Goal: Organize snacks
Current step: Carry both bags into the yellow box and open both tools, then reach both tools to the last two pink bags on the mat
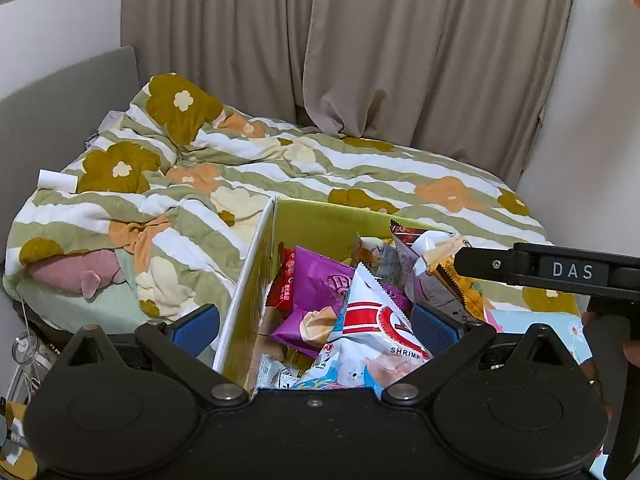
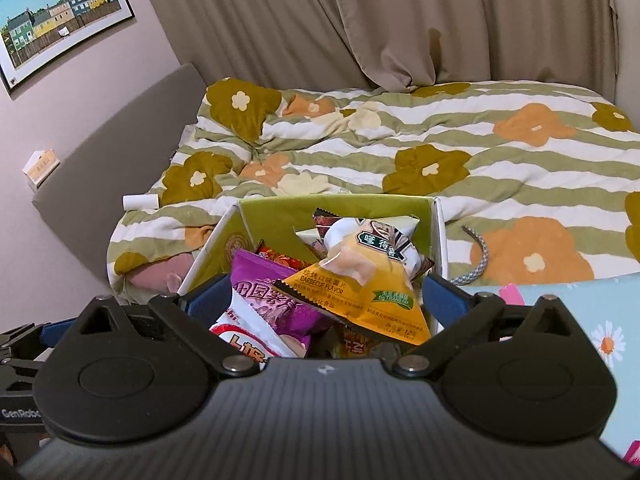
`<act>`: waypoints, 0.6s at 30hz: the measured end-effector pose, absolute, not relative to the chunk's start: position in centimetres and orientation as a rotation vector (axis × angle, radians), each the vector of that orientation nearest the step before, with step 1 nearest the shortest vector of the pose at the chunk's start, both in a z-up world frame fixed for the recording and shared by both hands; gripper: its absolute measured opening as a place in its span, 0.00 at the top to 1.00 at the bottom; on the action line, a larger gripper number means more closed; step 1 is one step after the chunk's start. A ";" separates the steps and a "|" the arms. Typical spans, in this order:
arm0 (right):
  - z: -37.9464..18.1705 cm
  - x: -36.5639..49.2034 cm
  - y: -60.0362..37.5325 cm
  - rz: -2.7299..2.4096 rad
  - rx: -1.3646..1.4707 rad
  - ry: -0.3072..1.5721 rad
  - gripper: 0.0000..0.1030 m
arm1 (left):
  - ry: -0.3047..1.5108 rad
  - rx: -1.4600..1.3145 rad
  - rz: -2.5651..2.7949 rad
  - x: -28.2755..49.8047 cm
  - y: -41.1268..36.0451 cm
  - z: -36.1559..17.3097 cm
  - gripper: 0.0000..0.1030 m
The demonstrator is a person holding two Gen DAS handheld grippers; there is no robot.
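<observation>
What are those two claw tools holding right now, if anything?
Nothing. The right gripper has its jaws wide apart around the orange barbecue snack bag in the green box, not pinching it. The left gripper is open too.

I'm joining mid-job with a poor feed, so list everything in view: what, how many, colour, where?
box: one, green inside, on bed
snack packs: many, mixed colours, piled in box
purple pack: one, box left
yellow pack: one, barbecue, on top
shrimp pack: one, white-red, box front
duvet: one, striped, flowered, on bed
curtains: beige, behind bed
picture: one, on wall
left hand-held gripper: open, over box
right hand-held gripper: open, over box
</observation>
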State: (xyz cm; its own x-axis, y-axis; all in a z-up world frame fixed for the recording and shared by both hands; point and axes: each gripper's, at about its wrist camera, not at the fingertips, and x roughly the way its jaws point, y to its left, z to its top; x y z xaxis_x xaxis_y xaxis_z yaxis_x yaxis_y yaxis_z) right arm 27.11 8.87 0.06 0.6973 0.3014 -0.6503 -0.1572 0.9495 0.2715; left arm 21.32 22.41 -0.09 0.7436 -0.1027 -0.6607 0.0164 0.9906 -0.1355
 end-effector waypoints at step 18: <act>5.5 19.6 5.1 0.077 0.223 0.644 0.00 | 0.624 -0.058 -0.259 19.8 19.0 3.6 0.00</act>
State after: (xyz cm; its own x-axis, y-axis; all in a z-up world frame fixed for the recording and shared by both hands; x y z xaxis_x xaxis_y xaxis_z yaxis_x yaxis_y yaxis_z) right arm 19.60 5.07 5.53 0.7976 0.1401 -0.5867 -0.0020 0.9733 0.2296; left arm 19.77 19.04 3.63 0.7801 -0.2570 -0.5704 0.2224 0.9661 -0.1312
